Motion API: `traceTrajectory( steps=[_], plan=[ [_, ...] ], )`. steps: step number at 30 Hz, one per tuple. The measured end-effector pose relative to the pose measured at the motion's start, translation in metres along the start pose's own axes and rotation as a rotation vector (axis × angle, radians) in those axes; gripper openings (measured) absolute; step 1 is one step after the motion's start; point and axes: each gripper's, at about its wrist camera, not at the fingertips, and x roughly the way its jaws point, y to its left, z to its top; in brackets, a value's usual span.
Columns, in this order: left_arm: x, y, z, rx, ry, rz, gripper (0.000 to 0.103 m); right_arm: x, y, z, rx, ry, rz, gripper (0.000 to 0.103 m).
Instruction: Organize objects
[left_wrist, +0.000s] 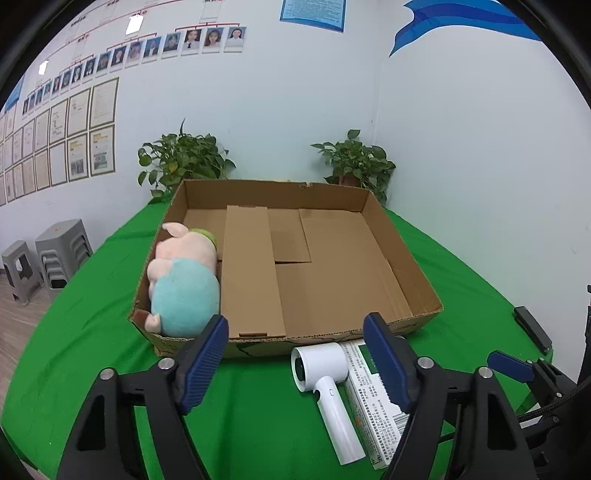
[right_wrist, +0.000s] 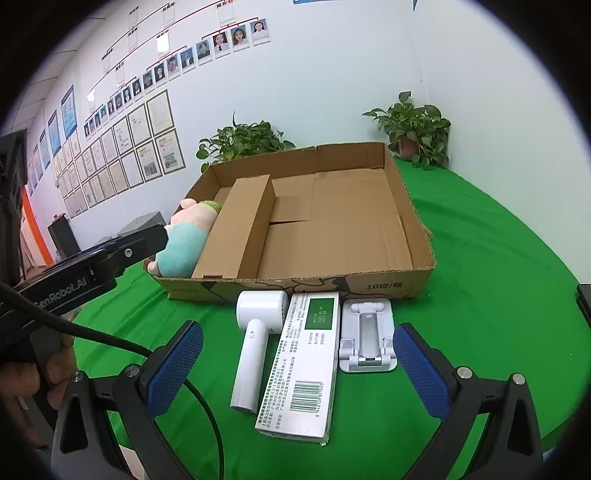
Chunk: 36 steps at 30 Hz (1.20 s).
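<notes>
Jaws on both grippers are seen spread wide, nothing held between them. Left gripper (left_wrist: 295, 363) is hung over the near edge of the green table (left_wrist: 92, 332), w/ the front wall of the cardboard tray (left_wrist: 402, 254) just beyond its tips. Right gripper (right_wrist: 297, 369) is set lower and nearer, straddling three items lined up along the tray's front wall: white handheld fan (right_wrist: 255, 343) on the left, white-and-green carton (right_wrist: 303, 365) in the middle, white folding stand (right_wrist: 367, 339) on the right.

Plush pig (left_wrist: 183, 284) is already lodged in the tray's left compartment, behind the tall cardboard divider (left_wrist: 251, 273); rest of tray floor is bare.

Key relation: carton's long axis is run near-to-far, approx in line w/ the right gripper's fingers, so its narrow width is presented across the jaws. Fan handle is laid the same way, head toward the tray. Right gripper is judged nearer to carton and stand. Fan lies under the left gripper's opening in the left wrist view, toward the right finger.

Likely risk: fan, carton and stand lie touching or nearly so; a finger could nudge a neighbour
</notes>
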Motion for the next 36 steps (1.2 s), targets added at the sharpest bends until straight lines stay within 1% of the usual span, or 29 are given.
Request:
traceTrajectory(
  steps=[1,2,3,4,5,7,8,10,11,12,13,14,17,19,21,23,25,26,27,30,33,36],
  plan=[
    [0.003,0.000,-0.002,0.005,0.006,-0.004,0.065,0.002,0.001,0.000,-0.004,0.004,-0.002,0.102],
    [0.006,0.000,-0.003,0.013,0.012,-0.004,0.056,0.005,0.001,-0.001,-0.006,0.010,0.002,0.102],
    [0.009,0.000,-0.003,0.022,0.020,-0.002,0.049,0.007,0.001,-0.001,-0.008,0.013,0.006,0.102],
    [0.011,0.000,-0.005,0.029,0.029,-0.002,0.046,0.008,0.002,-0.001,-0.011,0.015,0.009,0.102],
    [0.013,0.001,-0.005,0.034,0.037,-0.007,0.041,0.010,0.003,-0.002,-0.014,0.014,0.014,0.102],
    [0.017,0.003,-0.007,0.041,0.046,-0.017,0.039,0.013,0.005,-0.003,-0.019,0.010,0.017,0.102],
    [0.016,0.004,-0.008,0.044,0.047,-0.021,0.040,0.014,0.006,-0.003,-0.022,0.010,0.020,0.102],
    [0.016,0.007,-0.010,0.042,0.048,-0.017,0.054,0.017,0.008,-0.005,-0.024,0.015,0.034,0.101],
    [0.016,0.010,-0.012,0.035,0.044,-0.018,0.071,0.017,0.008,-0.006,-0.025,0.012,0.039,0.099],
    [0.015,0.014,-0.013,0.020,0.034,-0.020,0.080,0.016,0.009,-0.006,-0.030,0.005,0.044,0.096],
    [0.015,0.017,-0.014,0.008,0.031,-0.021,0.081,0.016,0.010,-0.006,-0.039,-0.003,0.046,0.087],
    [0.017,0.020,-0.015,-0.006,0.039,-0.021,0.081,0.016,0.011,-0.005,-0.055,-0.007,0.046,0.082],
    [0.025,0.032,-0.020,-0.052,0.077,-0.020,0.081,0.016,0.009,-0.003,-0.081,-0.014,0.061,0.083],
    [0.029,0.040,-0.025,-0.080,0.097,-0.023,0.082,0.015,0.007,-0.003,-0.088,-0.022,0.063,0.084],
    [0.031,0.043,-0.030,-0.084,0.107,-0.019,0.084,0.015,0.003,-0.004,-0.084,-0.026,0.070,0.087],
    [0.031,0.045,-0.035,-0.081,0.106,-0.012,0.088,0.017,-0.001,-0.008,-0.070,-0.022,0.085,0.096],
    [0.030,0.046,-0.040,-0.085,0.103,-0.014,0.093,0.019,-0.001,-0.012,-0.067,-0.009,0.121,0.103],
    [0.030,0.047,-0.041,-0.091,0.101,-0.019,0.097,0.021,0.000,-0.015,-0.075,-0.001,0.134,0.103],
    [0.031,0.047,-0.043,-0.099,0.100,-0.026,0.098,0.022,0.002,-0.017,-0.083,0.004,0.141,0.103],
    [0.036,0.048,-0.047,-0.114,0.111,-0.048,0.098,0.023,0.008,-0.023,-0.098,0.025,0.180,0.103],
    [0.045,0.048,-0.048,-0.120,0.136,-0.063,0.098,0.020,0.009,-0.029,-0.109,0.026,0.199,0.103],
    [0.053,0.046,-0.047,-0.120,0.165,-0.099,0.098,0.017,0.005,-0.035,-0.105,0.032,0.221,0.103]
  ],
)
